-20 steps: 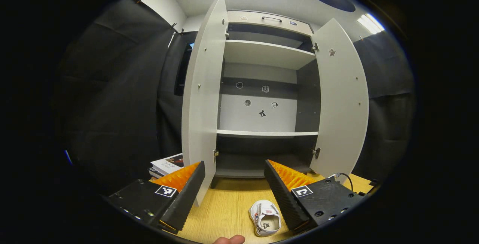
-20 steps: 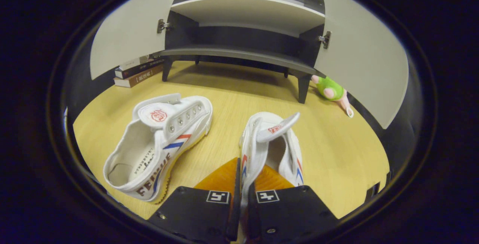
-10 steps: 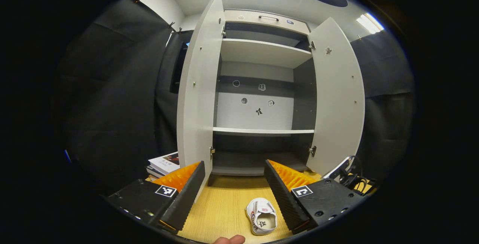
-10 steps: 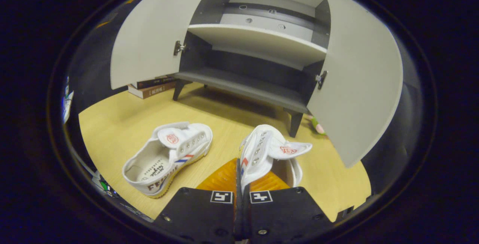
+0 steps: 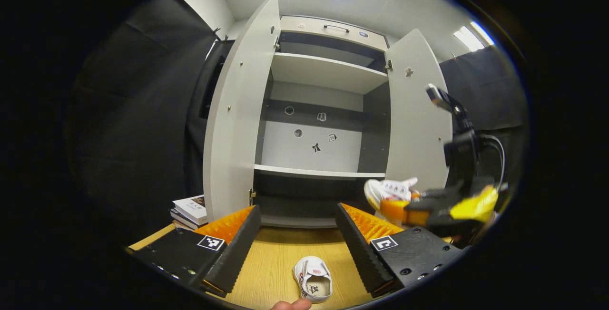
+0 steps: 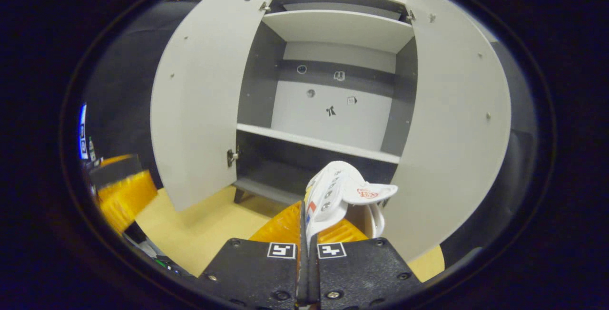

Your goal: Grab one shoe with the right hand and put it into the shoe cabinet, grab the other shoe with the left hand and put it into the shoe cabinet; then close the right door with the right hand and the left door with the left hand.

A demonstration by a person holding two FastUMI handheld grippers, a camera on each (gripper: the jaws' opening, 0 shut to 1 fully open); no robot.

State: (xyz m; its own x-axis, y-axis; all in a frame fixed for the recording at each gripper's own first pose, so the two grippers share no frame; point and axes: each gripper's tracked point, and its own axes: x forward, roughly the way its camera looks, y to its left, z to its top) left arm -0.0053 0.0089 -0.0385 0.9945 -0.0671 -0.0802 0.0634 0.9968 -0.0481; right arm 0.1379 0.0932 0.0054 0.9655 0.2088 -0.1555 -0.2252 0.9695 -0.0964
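The right gripper is clenched on the side wall of 1 white sneaker, held aloft before the open shoe cabinet. The left gripper hangs released above the other sneaker, which lies on the wooden table.

We hold our left gripper level with its jaws spread wide and nothing between them; the tip of one of our fingers shows just below the gap. Our right gripper has its jaws pressed together on the side wall of a white shoe, which sticks up and forward past the fingertips. From the left gripper view, the right gripper sits ahead of the jaws and off to the right, raised.
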